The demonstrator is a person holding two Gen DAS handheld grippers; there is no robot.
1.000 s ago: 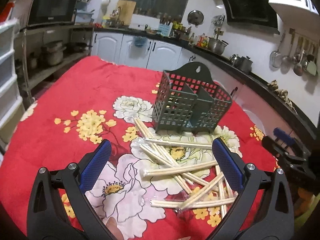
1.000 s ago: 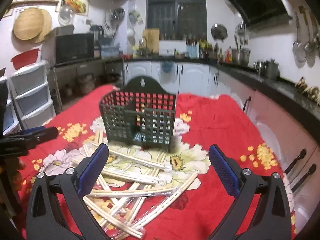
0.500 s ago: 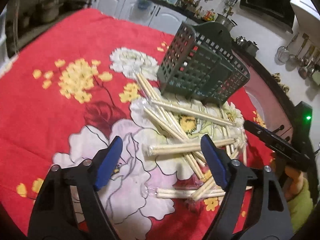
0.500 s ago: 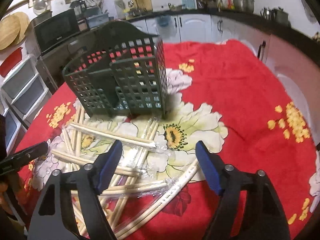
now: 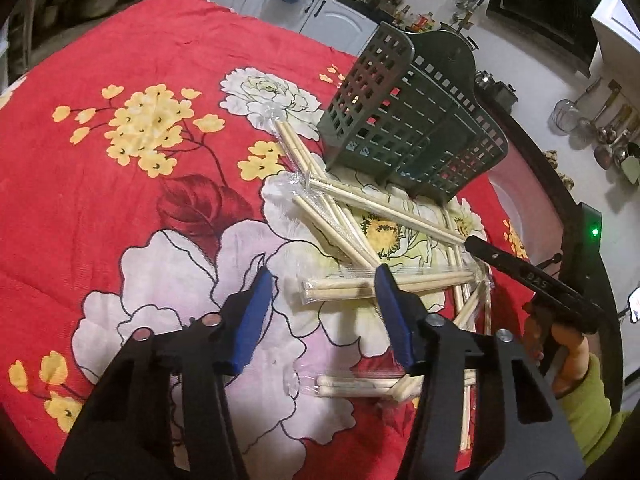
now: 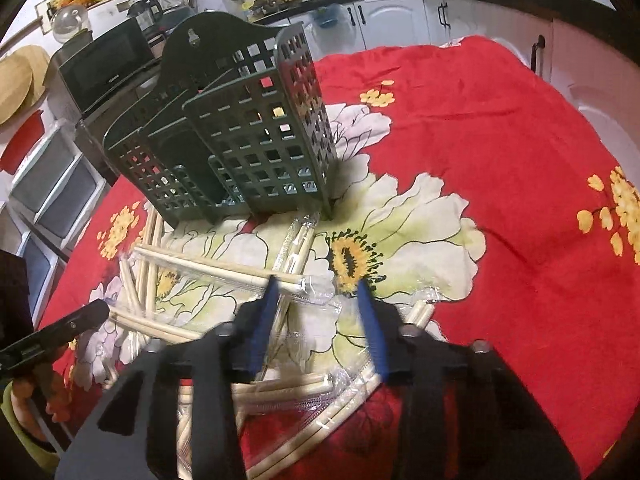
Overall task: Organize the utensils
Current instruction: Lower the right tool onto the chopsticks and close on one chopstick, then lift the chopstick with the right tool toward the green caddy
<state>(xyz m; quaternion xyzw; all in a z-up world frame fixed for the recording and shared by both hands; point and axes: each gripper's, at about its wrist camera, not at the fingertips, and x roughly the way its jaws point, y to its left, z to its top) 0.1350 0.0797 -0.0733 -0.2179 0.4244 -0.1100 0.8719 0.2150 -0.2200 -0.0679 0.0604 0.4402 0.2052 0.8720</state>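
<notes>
1. Plainly, the things to sort are the pale wooden chopstick pairs in clear plastic sleeves (image 5: 384, 284), which lie criss-crossed on the red flowered tablecloth (image 5: 100, 208) just in front of the dark green perforated plastic utensil holder (image 5: 408, 128); none is in the holder yet.
2. Left gripper (image 5: 324, 280): its jaws have just been closing and stand half apart around one sleeved pair in front of the holder, pads not yet pressing. Centre on the sticks, not the loose film.
3. Right gripper (image 6: 316, 292): its jaws have just been closing too, now narrow, over the wrapped end of another pair (image 6: 224, 268) before the holder; whether the pads bite I cannot tell.
4. Lift one pair at a time, since neighbours overlap and may drag.
5. Keep both grippers apart near the holder.
</notes>
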